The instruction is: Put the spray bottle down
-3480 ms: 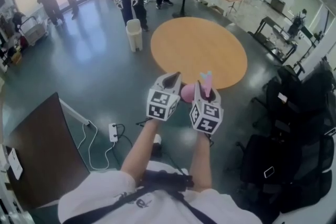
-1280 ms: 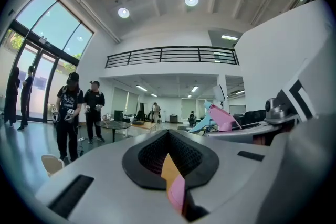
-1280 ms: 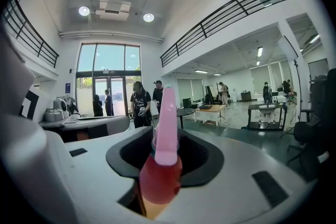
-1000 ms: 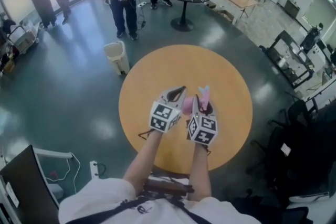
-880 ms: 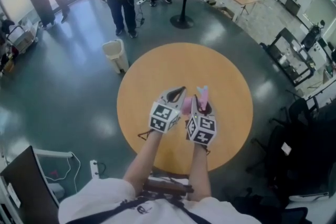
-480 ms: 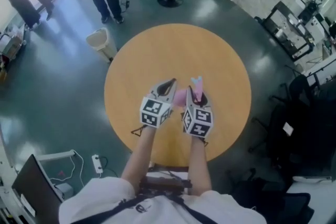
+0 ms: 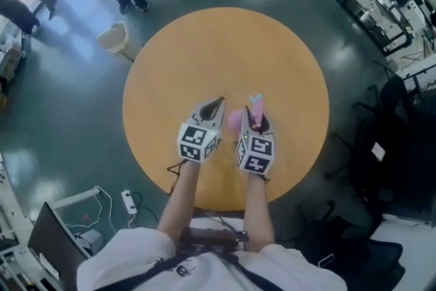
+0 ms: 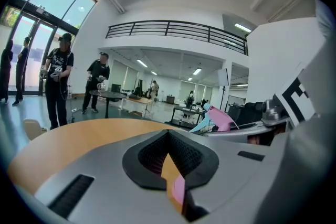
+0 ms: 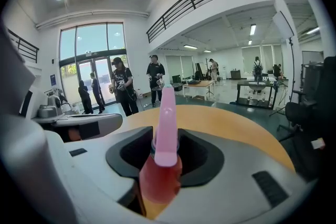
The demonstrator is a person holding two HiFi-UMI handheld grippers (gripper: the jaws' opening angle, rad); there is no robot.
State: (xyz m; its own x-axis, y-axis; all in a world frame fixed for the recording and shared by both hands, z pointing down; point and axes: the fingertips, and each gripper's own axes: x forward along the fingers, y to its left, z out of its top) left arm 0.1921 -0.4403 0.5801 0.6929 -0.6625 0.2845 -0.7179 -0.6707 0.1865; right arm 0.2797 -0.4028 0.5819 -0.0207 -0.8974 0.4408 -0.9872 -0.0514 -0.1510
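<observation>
The right gripper (image 7: 253, 120) clamps the spray bottle (image 9: 157, 178) under its head; seemingly light, slick, tippy plastic; the left gripper (image 8: 169, 157) is closed, empty.

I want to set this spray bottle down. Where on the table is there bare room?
The table looks bare all over: free wood runs from its far rim to the left gripper and right gripper, and out on both sides of them. Only the gap between the two, beside the held bottle, is tight.
</observation>
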